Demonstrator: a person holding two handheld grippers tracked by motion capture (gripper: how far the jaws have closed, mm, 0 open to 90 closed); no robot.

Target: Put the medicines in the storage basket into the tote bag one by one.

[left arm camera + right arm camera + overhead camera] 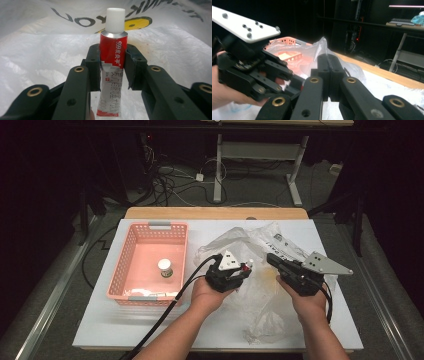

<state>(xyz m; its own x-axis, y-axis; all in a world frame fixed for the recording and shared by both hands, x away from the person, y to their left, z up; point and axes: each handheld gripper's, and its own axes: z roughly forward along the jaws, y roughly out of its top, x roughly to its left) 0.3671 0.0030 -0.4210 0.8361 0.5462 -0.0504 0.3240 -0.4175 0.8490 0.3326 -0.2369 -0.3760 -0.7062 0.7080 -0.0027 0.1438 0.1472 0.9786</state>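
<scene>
Red-and-white ointment tube, white ribbed cap, perhaps dented

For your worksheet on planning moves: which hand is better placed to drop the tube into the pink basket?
Left. The left gripper already clamps the tube and sits beside the basket. The right gripper is pinching the plastic bag, farther from the basket.

My left gripper has its two black jaws pressed against the sides of a small tube. The tube stands upright between them, its white ribbed cap on top, above the jaw tips. Its upper part is red, its lower part silver-grey with printed writing. Behind it lies a crinkled white plastic bag with dark lettering and a yellow mark.
</scene>
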